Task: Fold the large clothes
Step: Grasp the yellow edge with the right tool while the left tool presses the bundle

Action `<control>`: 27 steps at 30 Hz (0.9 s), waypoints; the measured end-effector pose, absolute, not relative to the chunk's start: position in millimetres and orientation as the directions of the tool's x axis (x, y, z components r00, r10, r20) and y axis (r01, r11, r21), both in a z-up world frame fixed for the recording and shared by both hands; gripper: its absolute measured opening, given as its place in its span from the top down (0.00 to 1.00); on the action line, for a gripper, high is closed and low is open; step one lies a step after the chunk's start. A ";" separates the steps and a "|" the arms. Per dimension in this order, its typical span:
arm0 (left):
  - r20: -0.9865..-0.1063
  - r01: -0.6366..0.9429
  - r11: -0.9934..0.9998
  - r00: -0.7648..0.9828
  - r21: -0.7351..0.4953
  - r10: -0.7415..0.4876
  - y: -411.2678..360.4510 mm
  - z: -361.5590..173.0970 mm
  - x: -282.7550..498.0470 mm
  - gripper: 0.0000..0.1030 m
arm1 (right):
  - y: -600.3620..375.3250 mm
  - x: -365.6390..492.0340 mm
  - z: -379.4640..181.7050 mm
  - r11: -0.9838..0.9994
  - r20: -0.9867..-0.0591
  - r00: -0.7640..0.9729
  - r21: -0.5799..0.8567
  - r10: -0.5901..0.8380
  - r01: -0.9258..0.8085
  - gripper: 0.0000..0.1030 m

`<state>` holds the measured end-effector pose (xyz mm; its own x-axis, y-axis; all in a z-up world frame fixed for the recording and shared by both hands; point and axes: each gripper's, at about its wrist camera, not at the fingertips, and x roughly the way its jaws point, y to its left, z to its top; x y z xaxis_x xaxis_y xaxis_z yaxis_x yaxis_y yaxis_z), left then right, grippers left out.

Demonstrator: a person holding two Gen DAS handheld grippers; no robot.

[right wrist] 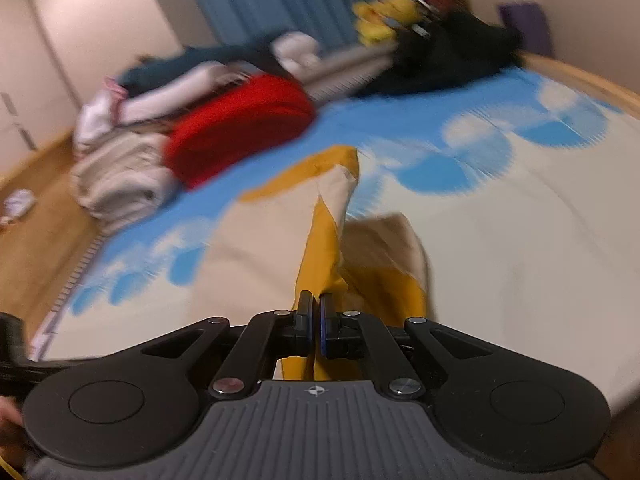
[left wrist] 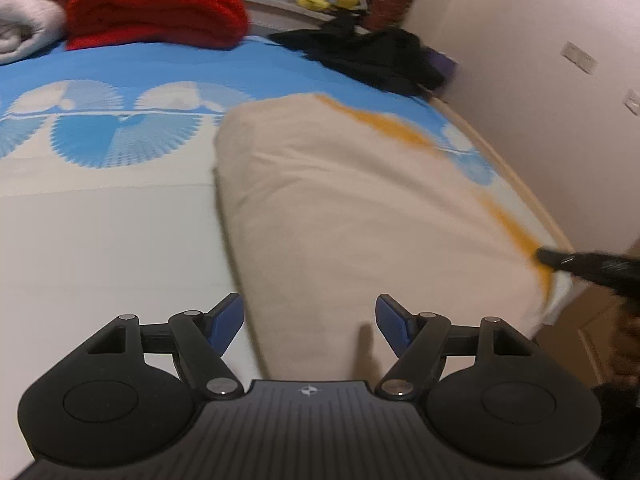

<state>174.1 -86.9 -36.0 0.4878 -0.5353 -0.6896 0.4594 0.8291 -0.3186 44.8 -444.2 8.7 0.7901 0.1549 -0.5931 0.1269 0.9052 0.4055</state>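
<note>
mid-fold: right gripper (right wrist: 315,318) pinches the cream garment (left wrist: 360,216) edge; left gripper (left wrist: 310,320), fingers spread, likely grabs next.

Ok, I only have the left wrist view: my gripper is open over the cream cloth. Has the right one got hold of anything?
Observer: Yes. The right gripper is shut on the yellow edge of the cream cloth.
Operator: Is that edge flat on the bed?
Observer: No, it rises off the bed in a ridge toward the gripper.
Operator: Anything on that side I can't see?
Observer: A wooden floor beyond the red blanket, with a small white item lying on it.
</note>
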 end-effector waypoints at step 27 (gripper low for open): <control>-0.842 0.575 0.788 0.297 -0.220 -0.451 -113.6 -73.9 155.8 0.23 | -420.0 102.0 -79.2 0.970 -0.885 0.466 0.112 -0.003 0.218 0.97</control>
<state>155.8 -113.6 -73.9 0.2965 -0.4507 -0.8420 0.5749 0.7882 -0.2195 102.0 -420.0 -79.2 0.4663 -0.0029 -0.8846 0.2176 0.9696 0.1116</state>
